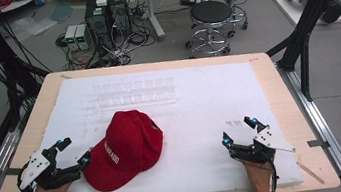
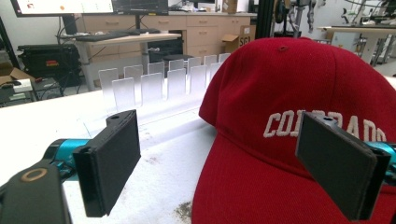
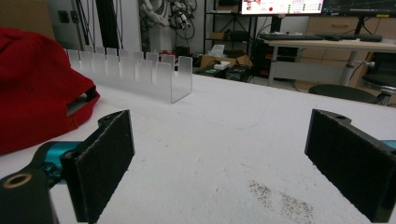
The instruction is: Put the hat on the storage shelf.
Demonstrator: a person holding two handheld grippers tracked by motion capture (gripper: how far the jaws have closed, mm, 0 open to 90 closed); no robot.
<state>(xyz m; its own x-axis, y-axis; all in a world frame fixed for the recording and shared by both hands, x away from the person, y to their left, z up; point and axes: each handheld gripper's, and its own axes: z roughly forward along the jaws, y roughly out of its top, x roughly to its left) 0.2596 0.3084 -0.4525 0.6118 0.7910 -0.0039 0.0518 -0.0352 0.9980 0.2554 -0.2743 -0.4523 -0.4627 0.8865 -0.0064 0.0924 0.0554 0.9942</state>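
High view shows a red cap [image 1: 124,150] lying on the white mat [image 1: 200,107] beside the left gripper [image 1: 71,151], whose jaws gape wide and empty, while the right gripper [image 1: 238,131], equally wide and empty, rests well apart.

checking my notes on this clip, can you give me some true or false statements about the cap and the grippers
1. The red cap lies on the white sheet. True.
2. The left gripper is clamped on the cap's brim. False: its jaws stand open beside the cap.
3. The right gripper is open with nothing between its jaws. True.
4. The clear slotted rack sits on top of the cap. False: it stands apart, behind the cap.
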